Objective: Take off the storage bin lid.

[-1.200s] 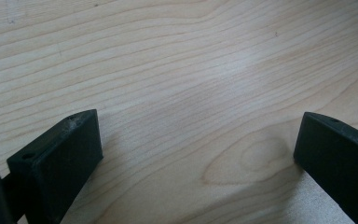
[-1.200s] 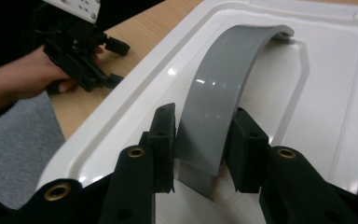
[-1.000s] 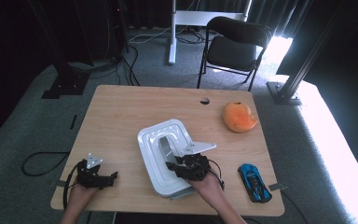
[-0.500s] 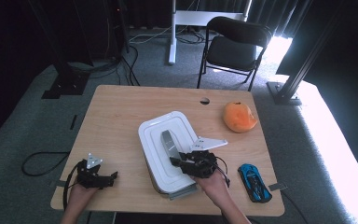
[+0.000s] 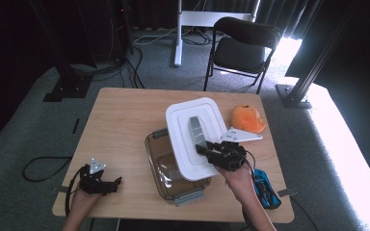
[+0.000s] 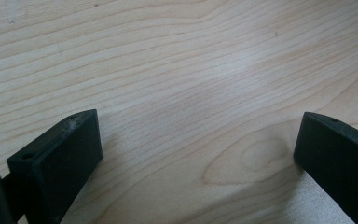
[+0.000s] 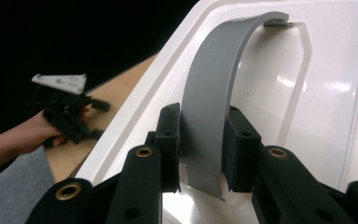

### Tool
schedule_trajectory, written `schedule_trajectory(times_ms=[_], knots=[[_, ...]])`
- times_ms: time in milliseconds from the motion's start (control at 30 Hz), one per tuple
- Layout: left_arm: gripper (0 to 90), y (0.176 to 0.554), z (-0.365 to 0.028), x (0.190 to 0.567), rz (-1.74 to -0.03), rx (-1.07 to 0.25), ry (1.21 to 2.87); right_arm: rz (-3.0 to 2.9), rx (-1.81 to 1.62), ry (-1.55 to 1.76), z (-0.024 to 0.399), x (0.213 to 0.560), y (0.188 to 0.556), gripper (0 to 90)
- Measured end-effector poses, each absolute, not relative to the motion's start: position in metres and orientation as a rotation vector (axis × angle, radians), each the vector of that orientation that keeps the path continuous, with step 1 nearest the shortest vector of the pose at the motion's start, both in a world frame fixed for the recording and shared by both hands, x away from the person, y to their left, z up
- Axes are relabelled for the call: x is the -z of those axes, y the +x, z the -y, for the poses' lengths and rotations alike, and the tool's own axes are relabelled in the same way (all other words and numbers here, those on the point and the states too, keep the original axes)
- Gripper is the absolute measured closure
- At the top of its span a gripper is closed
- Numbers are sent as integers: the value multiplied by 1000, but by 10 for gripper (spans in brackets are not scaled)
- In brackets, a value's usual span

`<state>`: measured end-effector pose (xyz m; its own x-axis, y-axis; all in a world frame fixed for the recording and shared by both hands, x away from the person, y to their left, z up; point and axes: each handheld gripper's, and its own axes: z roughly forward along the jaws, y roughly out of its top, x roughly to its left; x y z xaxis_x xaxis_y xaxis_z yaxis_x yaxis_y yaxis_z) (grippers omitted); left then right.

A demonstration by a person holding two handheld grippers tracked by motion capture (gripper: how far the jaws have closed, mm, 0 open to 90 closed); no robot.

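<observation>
A white rectangular lid (image 5: 185, 120) with a grey arched handle (image 5: 195, 129) hangs tilted above a clear brownish container (image 5: 160, 166) at the table's middle. My right gripper (image 5: 204, 147) is shut on that handle. In the right gripper view its jaws press both sides of the grey handle (image 7: 214, 88) over the white lid (image 7: 326, 93). The lid covers the container's far right part, while the near left part lies uncovered. My left gripper (image 5: 117, 182) rests open on the wood at the front left. In the left gripper view only bare table (image 6: 168, 70) lies between its jaws.
An orange rounded object (image 5: 248, 119) sits at the table's far right. A blue toy car (image 5: 265, 188) lies by the right forearm near the front edge. A black chair (image 5: 243, 48) stands beyond the table. The left gripper (image 7: 67, 112) shows in the right gripper view.
The right gripper has lifted the lid by its handle and carried it up and to the far right, uncovering the container beneath. The left gripper has stayed put.
</observation>
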<state>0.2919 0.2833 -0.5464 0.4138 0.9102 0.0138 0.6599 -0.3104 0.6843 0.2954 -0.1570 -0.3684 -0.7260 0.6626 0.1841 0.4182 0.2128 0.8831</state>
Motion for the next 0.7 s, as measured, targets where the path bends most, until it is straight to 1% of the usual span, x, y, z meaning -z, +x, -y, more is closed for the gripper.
schedule_trajectory(times_ms=[300, 633, 700], knots=[[12, 292, -283, 546, -1331, -542, 2070, -2169, -1497, 1094, 183, 362, 312, 709], [13, 292, -283, 546, -1328, -545, 2071, -2118, -1457, 1152, 197, 362, 339, 709], [13, 292, -283, 547, -1330, -545, 2069, -2095, -1434, 1170, 201, 362, 350, 709]])
